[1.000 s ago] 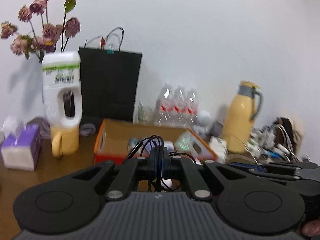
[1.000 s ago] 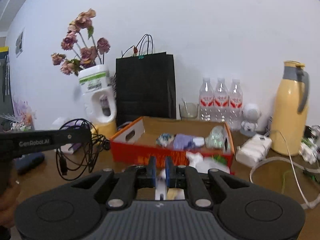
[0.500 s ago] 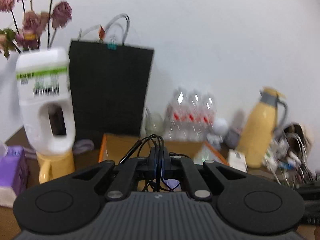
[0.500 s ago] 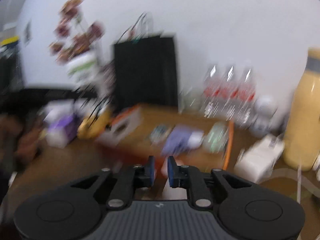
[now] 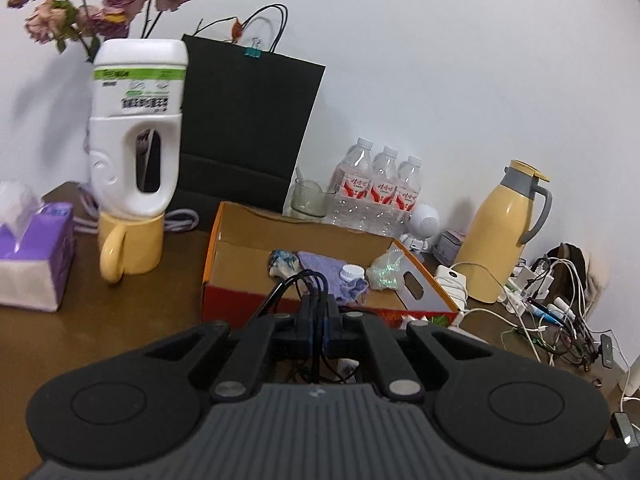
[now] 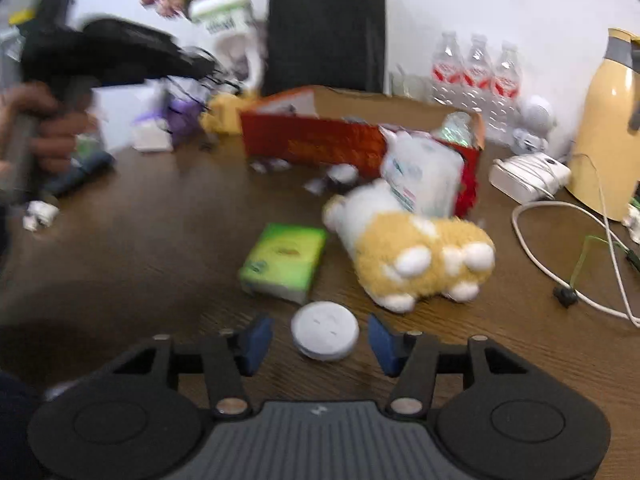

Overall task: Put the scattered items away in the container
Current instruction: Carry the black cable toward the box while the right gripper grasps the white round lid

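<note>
bench (image 6: 120,240) of dark brown wood carries the clutter. right gripper (image 6: 316,340) has just been opening its blue-padded fingers (image 6: 256,336); they stand apart on either side of a small round white cap-like disc (image 6: 325,335) lying flat on the bench, pads not touching it. judgement: disc looks light, rigid and smooth; low profile, so take it across its rim, pads low to the wood, or it may skid out.

left gripper (image 5: 318,316) is clenched on a loop of thin black cable (image 5: 296,284), limp and light, and is held in front of the open orange-red cardboard box (image 5: 224,220), the container. box already holds a purple cloth, a white cap and crinkled wrappers.

not yet boxed, near the disc: a green cardboard packet (image 6: 284,260) and a yellow-and-white plush toy (image 6: 416,256), soft, easy to pinch anywhere.

writing: white jug label and water bottle labels too blurred to read.
</note>
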A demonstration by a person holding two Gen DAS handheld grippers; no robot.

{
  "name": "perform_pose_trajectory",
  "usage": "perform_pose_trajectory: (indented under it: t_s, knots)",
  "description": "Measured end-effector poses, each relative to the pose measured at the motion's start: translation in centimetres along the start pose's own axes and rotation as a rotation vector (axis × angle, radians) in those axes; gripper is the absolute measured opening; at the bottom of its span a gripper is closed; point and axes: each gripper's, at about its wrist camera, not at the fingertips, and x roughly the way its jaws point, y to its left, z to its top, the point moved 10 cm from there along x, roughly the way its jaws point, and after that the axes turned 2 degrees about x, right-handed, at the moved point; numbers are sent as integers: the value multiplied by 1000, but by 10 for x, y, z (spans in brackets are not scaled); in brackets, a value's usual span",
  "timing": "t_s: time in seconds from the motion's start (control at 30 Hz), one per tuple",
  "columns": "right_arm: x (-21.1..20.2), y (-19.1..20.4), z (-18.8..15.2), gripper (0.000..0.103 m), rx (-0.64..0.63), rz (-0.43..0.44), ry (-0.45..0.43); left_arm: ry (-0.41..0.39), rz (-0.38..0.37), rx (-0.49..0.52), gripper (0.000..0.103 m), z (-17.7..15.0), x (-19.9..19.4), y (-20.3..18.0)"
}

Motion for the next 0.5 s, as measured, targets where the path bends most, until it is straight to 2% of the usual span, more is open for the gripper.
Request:
perform_pose_trajectory:
  t_s: [0.13, 0.27, 0.3, 0.37, 0.5]
  knots:
    - [12, -1, -4, 47, -4, -19, -2, 5, 39, 2, 5, -12, -18, 4]
    - [13, 3, -8, 43, 12, -13, -15, 51, 40, -22, 5, -34, -28, 6]
    - [15, 3, -7, 38, 15, -13, -18, 56, 43, -21, 5, -37, -31, 6]
    - [15, 1, -7, 38, 36, -11, -27, 63, 41, -33, 5, -43, -37, 5]
    - [11, 3, -7, 38, 39, -36, -9, 33, 73, -7, 5, -49, -55, -1]
